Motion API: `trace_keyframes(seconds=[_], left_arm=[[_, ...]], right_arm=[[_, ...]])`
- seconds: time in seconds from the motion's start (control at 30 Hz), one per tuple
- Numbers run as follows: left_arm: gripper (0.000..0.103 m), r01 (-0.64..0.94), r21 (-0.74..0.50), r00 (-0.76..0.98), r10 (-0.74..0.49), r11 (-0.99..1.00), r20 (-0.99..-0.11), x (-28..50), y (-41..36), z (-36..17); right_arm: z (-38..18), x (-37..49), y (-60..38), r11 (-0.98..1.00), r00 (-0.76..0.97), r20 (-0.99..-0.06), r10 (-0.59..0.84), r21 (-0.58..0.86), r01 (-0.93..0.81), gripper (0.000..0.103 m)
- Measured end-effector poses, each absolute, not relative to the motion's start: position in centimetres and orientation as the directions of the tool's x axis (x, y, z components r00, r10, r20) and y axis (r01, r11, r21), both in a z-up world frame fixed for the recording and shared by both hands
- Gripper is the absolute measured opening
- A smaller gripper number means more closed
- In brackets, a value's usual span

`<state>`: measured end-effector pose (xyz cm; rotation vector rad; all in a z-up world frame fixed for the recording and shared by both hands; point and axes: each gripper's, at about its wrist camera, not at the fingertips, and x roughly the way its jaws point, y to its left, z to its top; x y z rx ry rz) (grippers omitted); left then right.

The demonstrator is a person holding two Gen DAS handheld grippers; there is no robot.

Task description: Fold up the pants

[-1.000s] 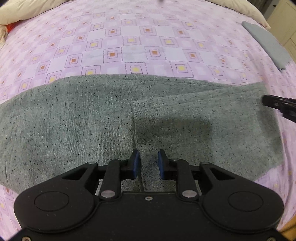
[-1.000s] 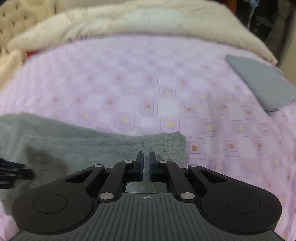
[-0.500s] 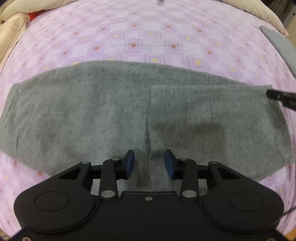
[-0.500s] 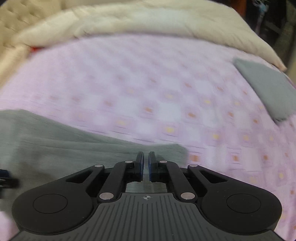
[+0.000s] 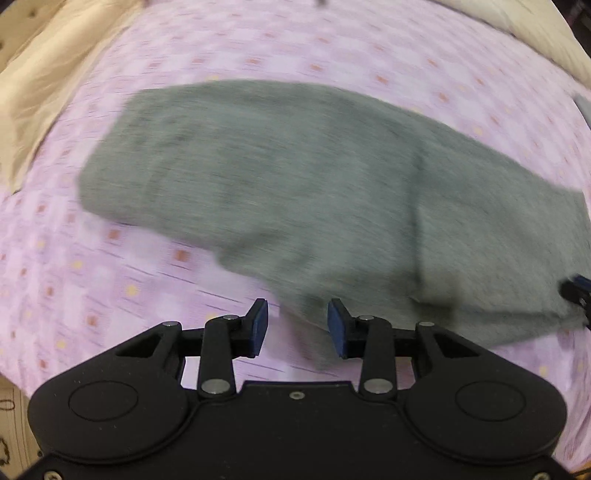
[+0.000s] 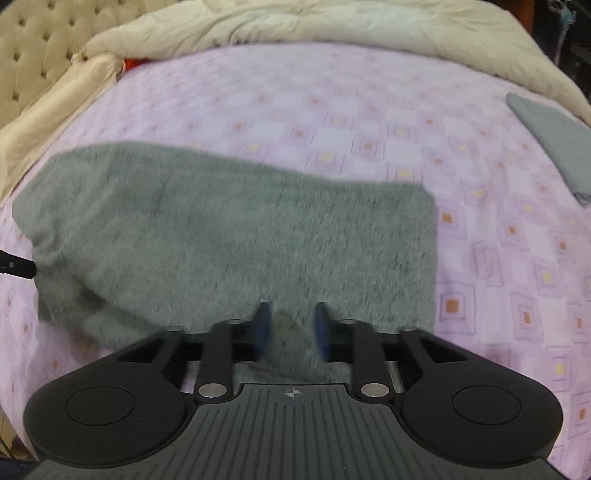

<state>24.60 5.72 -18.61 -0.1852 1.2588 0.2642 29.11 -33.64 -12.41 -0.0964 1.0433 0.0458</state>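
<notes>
The left gripper (image 5: 297, 328) is hanging with its jaws apart, gripping nothing, over the near edge of the grey pants (image 5: 314, 192). The right gripper (image 6: 291, 326) is standing parted too, its jaws having just been opening, with pants fabric below and between the pads but not pinched. The pants are lying folded flat on the purple patterned bedsheet (image 6: 332, 107). Farther off, a folded grey cloth (image 6: 554, 140) is resting near a cream duvet (image 6: 295, 22).

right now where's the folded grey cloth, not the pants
In the right wrist view the folded grey cloth lies at the far right edge of the purple sheet, beside the cream duvet, well apart from the pants.
</notes>
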Motion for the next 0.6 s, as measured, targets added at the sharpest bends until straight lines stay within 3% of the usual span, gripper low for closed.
trace_keyframes(seconds=[0.17,0.43,0.6], left_arm=[[0.060,-0.375,0.002,0.336,0.138,0.927,-0.932,24.9,11.4,-16.7],[0.061,-0.401,-0.090,0.394,0.084,0.911,-0.915,26.3,20.4,-16.4],[0.065,-0.338,-0.114,0.432,0.046,0.934,-0.901,27.9,24.1,-16.9]], right_arm=[[-11.5,29.7,-32.5,0.997,0.550,-0.835,-0.001,-0.045,-0.066,0.038],[-10.3,30.7,-26.1,0.997,0.567,-0.824,-0.003,-0.043,-0.057,0.042],[-10.2,31.4,-22.1,0.996,0.571,-0.821,-0.021,-0.069,-0.063,0.042]])
